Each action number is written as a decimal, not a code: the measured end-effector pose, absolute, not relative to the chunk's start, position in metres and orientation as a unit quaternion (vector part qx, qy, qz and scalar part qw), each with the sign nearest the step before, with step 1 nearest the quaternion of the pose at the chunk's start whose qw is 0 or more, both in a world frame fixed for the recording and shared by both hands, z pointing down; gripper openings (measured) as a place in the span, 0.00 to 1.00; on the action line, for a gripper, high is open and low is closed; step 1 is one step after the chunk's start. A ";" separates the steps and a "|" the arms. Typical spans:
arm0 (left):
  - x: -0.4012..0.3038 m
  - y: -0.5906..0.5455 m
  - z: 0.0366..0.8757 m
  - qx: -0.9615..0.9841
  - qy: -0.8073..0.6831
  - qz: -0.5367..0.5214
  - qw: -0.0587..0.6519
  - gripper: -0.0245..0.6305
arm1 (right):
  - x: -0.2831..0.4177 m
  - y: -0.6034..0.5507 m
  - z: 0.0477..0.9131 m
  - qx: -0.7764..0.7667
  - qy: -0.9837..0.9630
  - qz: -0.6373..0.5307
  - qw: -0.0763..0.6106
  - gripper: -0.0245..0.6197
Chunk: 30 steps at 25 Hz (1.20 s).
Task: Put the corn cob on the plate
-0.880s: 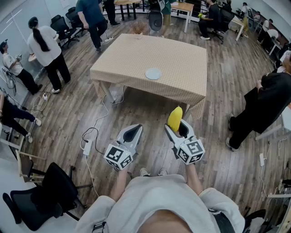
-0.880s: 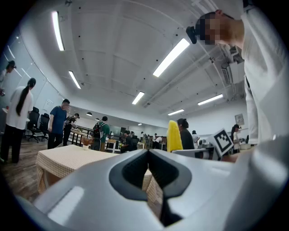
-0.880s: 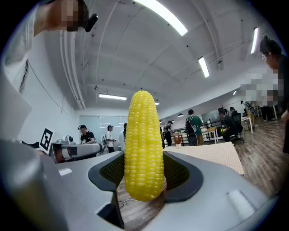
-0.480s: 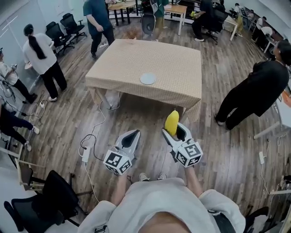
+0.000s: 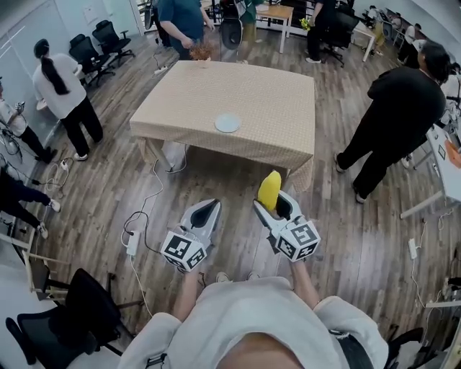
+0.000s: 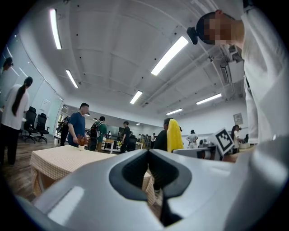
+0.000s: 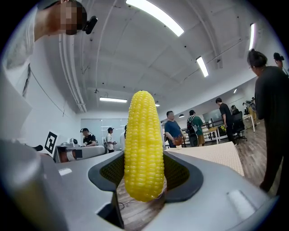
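Nearest the camera, both grippers were held out level over the wood floor (image 5: 238, 180), side by side but apart. L gripper (image 5: 209, 207): jaws clenched together, nothing btwn them. R gripper (image 5: 276, 205): jaws spread wide and grasping the corn (image 5: 269, 190), pads pressed on its lower part from both sides. The corn stood on end in the R gripper view, yellow, tip well above the jaws and blunt end just below the pads. It was in the air, short of the table (image 5: 274, 108) and well apart from the plate (image 5: 227, 123).

A cable (image 5: 140, 216) ran across the floor left of the grippers, w/ a black chair (image 5: 83, 303) nearer in.

Further out, the table had a beige check cloth, and the plate sat on it, small, round and pale, towards the near edge. A person in black (image 5: 392, 108) stood right of the table and a person in white (image 5: 61, 79) stood left of it. A person in blue (image 5: 181, 18) was at its far end.
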State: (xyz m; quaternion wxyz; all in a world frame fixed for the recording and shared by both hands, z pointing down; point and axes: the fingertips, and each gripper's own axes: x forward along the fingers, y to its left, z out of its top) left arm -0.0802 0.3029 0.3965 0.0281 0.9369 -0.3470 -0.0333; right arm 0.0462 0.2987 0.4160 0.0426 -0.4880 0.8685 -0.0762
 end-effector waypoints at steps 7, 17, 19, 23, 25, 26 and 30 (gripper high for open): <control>-0.048 0.293 0.399 0.935 -0.353 -0.026 0.024 0.05 | 0.079 0.288 0.419 -0.482 0.872 -0.074 0.050 0.43; -0.018 0.277 0.408 0.932 -0.363 -0.010 0.027 0.05 | 0.107 0.274 0.431 -0.469 0.878 -0.084 0.053 0.43; -0.018 0.272 0.411 0.930 -0.365 -0.008 0.028 0.05 | 0.109 0.268 0.434 -0.469 0.877 -0.090 0.055 0.43; -0.022 0.258 0.416 0.929 -0.369 -0.008 0.035 0.05 | 0.108 0.253 0.439 -0.469 0.876 -0.095 0.050 0.43; -0.024 0.248 0.419 0.929 -0.368 -0.009 0.039 0.05 | 0.106 0.245 0.442 -0.470 0.876 -0.095 0.047 0.43; -0.024 0.242 0.421 0.929 -0.367 -0.009 0.041 0.05 | 0.104 0.239 0.443 -0.470 0.876 -0.095 0.045 0.43; -0.029 0.210 0.426 0.932 -0.361 -0.011 0.041 0.05 | 0.097 0.210 0.446 -0.471 0.876 -0.092 0.041 0.43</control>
